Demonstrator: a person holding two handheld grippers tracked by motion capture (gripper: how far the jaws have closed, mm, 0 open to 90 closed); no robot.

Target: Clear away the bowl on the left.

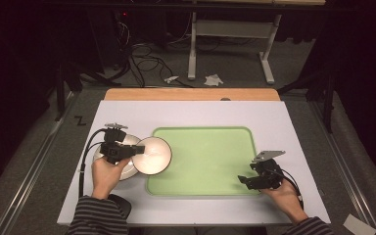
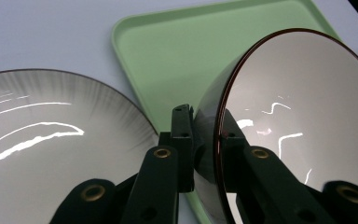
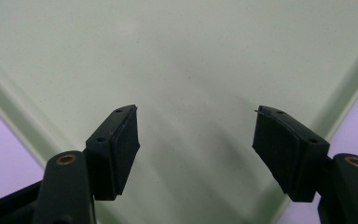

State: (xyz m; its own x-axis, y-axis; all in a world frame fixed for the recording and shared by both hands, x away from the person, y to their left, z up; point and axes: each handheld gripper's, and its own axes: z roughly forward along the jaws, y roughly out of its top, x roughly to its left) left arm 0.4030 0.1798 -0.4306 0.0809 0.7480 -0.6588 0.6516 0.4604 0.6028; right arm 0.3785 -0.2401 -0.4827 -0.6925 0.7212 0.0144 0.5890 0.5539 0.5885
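1. Bowl (image 1: pixel 152 155) held by its rim, tilted, over the left edge of the green tray (image 1: pixel 210 161), just beside the plate (image 1: pixel 127 172).
2. Left gripper (image 1: pixel 136 151) clamps the bowl rim (image 2: pixel 220 140), one jaw inside, one outside.
3. Plate sits flat on the white table (image 1: pixel 196 115), left of the tray, partly under the left hand (image 1: pixel 106 174).
4. Right gripper (image 1: pixel 245 181) has jaws spread wide, holding nothing, over the tray's near right corner (image 3: pixel 182 60).
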